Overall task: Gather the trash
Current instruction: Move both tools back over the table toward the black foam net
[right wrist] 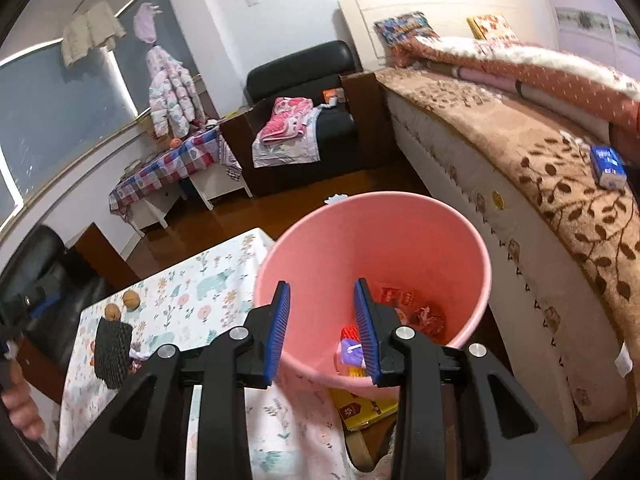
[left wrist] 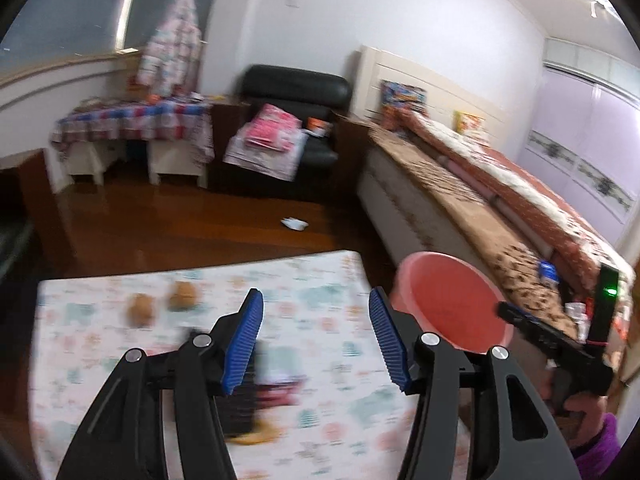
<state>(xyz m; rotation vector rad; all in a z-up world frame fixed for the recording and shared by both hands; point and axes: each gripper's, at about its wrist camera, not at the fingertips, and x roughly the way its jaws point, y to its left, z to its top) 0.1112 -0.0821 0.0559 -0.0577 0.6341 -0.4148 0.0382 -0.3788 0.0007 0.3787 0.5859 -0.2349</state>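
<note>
Two hand-held claws with ribbed blue pads work over a small table in a bedroom. The right claw (right wrist: 322, 328) is nearest in its own view, jaws spread wide and gripping nothing, poised directly above the mouth of a pink bin (right wrist: 472, 248). Below and between its pads, on the bin's floor, lie bits of trash: red wrappers (right wrist: 396, 294), a crumpled red piece (right wrist: 430, 318) and a purple scrap (right wrist: 350, 350). Under the bin's near edge a yellow box (right wrist: 362, 410) pokes out. To the left of this claw spreads the table's floral cloth (right wrist: 208, 280), carrying a black foam net sleeve (right wrist: 112, 346) and, just beyond it, two brown walnuts (right wrist: 122, 306). The left claw (left wrist: 316, 336) is also spread wide and empty, hovering above the same cloth; the view is blurred by motion, so the dark and red items beneath it cannot be made out. The walnuts sit ahead and to its left, the bin to its right, with the other claw's black body and a hand in a purple sleeve (left wrist: 580, 404) beyond the bin. Farther ahead of the left claw, a white crumpled tissue (left wrist: 294, 223) lies on the dark wooden floor (left wrist: 180, 220). To the right runs a bed (right wrist: 560, 168) with a brown leaf-patterned cover and a blue tissue pack (right wrist: 608, 166). At the far wall stand a black armchair (right wrist: 304, 68) holding pink folded cloth and a low table under checked fabric.
</note>
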